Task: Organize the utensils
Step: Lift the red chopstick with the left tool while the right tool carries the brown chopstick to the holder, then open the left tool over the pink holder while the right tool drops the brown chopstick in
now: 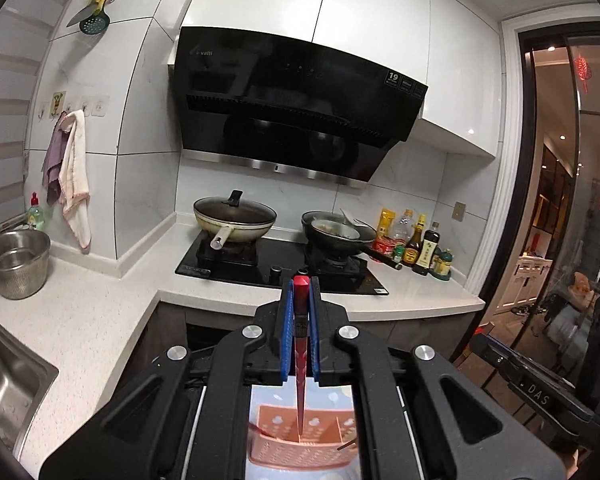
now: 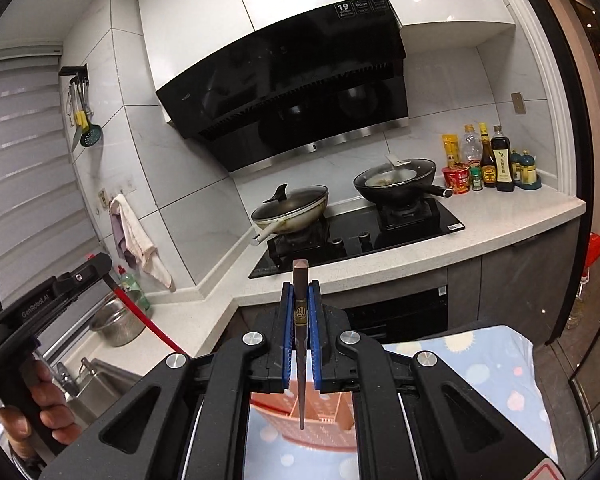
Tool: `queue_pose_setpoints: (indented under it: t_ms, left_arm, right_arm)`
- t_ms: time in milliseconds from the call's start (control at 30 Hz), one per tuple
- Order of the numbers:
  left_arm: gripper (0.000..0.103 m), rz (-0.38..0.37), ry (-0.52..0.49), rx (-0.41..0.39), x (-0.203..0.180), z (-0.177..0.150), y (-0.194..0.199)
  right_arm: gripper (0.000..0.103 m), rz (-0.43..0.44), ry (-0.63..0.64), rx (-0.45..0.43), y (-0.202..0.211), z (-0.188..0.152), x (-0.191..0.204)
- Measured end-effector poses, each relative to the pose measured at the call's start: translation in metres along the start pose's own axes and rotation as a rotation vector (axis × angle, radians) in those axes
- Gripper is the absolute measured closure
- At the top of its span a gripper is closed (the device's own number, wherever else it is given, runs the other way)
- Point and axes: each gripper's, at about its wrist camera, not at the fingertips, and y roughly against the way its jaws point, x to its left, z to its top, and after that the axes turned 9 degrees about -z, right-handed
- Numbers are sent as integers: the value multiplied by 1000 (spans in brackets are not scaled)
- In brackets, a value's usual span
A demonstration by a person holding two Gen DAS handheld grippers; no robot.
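Note:
In the left wrist view my left gripper is shut on a red chopstick. It hangs tip down over a pink perforated utensil basket. In the right wrist view my right gripper is shut on a dark brown chopstick with a gold band. Its tip hangs just above the same pink basket. At the left of the right wrist view a hand holds the left gripper, and the red chopstick slants down from it.
The basket stands on a blue dotted cloth. Ahead is a white counter with a black hob, a lidded pan, a black wok and sauce bottles. A steel pot and sink lie left.

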Motion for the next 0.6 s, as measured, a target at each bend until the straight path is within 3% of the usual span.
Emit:
queue_pose_setpoints:
  t_ms: [100, 267, 600]
  left_arm:
    - [96, 1, 3, 0, 9, -4, -20]
    - [96, 9, 21, 70, 21, -25, -50]
    - [96, 13, 65, 176, 42, -64, -79]
  right_arm:
    - [96, 5, -6, 11, -22, 1, 1]
    - [96, -9, 13, 62, -56, -14, 2]
    - [96, -58, 41, 162, -93, -52, -5]
